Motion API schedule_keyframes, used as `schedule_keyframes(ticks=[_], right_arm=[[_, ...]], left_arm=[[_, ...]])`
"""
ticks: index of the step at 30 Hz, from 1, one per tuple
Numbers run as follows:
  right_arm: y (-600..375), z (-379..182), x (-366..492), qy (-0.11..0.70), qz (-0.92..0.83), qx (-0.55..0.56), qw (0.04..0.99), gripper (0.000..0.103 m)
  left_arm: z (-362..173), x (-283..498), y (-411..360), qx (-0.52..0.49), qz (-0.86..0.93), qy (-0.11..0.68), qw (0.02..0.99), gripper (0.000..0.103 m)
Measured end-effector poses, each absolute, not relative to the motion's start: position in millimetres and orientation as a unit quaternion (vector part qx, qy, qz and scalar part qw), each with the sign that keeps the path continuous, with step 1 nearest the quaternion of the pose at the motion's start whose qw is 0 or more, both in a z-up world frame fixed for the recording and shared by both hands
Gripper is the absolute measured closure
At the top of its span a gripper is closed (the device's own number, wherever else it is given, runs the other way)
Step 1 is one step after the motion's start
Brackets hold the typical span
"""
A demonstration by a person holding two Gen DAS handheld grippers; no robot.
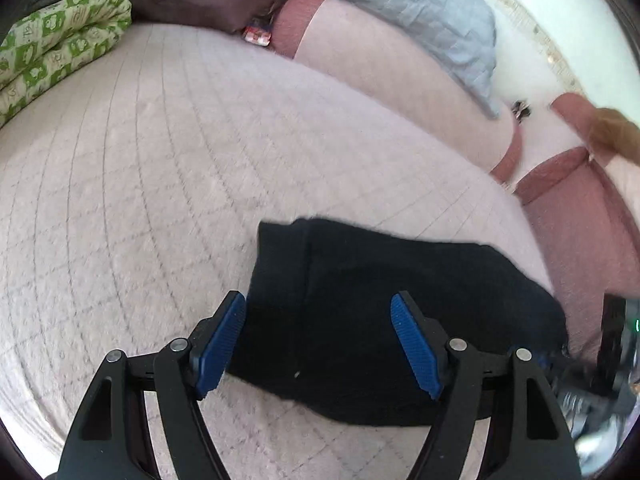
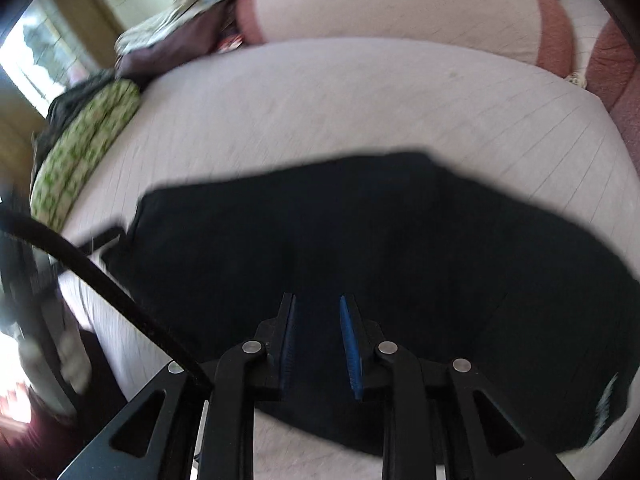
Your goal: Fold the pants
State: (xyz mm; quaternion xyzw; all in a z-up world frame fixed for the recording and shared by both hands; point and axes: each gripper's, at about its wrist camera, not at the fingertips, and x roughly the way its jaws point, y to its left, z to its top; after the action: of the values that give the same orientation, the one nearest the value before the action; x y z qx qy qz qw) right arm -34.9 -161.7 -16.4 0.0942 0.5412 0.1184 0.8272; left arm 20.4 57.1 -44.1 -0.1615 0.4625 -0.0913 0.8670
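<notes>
The black pants lie in a folded bundle on the pale pink quilted bed. My left gripper hovers just above the bundle's left part, jaws wide open and empty. In the right wrist view the pants spread wide across the bed. My right gripper is above their near edge, jaws partly open with a narrow gap, nothing between the blue pads. The right view is motion-blurred.
A green patterned quilt lies at the bed's left. A grey-blue blanket and pink pillows lie at the back. A black cable crosses the right view's left side. The other gripper's body shows at right.
</notes>
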Motion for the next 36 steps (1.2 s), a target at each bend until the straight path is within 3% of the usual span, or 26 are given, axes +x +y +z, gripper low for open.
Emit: schedule_keyframes(ticks=[2, 7, 9, 16, 20, 22, 24, 27, 31, 34, 36], right_arm=[[-150, -40, -51, 0.565, 0.134, 0.118, 0.806, 0.078], [-139, -33, -91, 0.558, 0.147, 0.087, 0.812, 0.074], [-141, -31, -97, 0.573, 0.144, 0.084, 0.803, 0.074], [-136, -7, -63, 0.485, 0.129, 0.170, 0.848, 0.073], [-97, -23, -35, 0.502, 0.147, 0.163, 0.837, 0.073], [-79, -39, -42, 0.529, 0.146, 0.156, 0.821, 0.068], [-58, -29, -62, 0.509, 0.155, 0.094, 0.842, 0.052], [-49, -31, -85, 0.538, 0.228, 0.104, 0.805, 0.050], [-97, -21, -111, 0.527, 0.201, 0.156, 0.811, 0.050], [-191, -2, -130, 0.498, 0.107, 0.225, 0.831, 0.050], [-255, 12, -148, 0.473, 0.029, 0.247, 0.845, 0.040]], left_arm=[[-53, 19, 50, -0.103, -0.043, 0.485, 0.867, 0.029], [-57, 12, 45, -0.048, -0.004, 0.495, 0.867, 0.027], [-57, 9, 47, -0.059, -0.006, 0.494, 0.868, 0.027], [-37, 1, 80, -0.148, -0.002, 0.442, 0.884, 0.027], [-43, 3, 101, -0.177, 0.015, 0.449, 0.876, 0.027], [-43, 2, 106, -0.180, 0.018, 0.448, 0.875, 0.027], [-41, 0, 106, -0.173, 0.022, 0.444, 0.879, 0.027], [-41, 2, 107, -0.174, 0.019, 0.447, 0.877, 0.027], [-42, 1, 105, -0.190, 0.001, 0.449, 0.873, 0.027], [-38, -3, 98, -0.173, 0.003, 0.439, 0.882, 0.027], [-36, -5, 96, -0.174, -0.002, 0.433, 0.884, 0.027]])
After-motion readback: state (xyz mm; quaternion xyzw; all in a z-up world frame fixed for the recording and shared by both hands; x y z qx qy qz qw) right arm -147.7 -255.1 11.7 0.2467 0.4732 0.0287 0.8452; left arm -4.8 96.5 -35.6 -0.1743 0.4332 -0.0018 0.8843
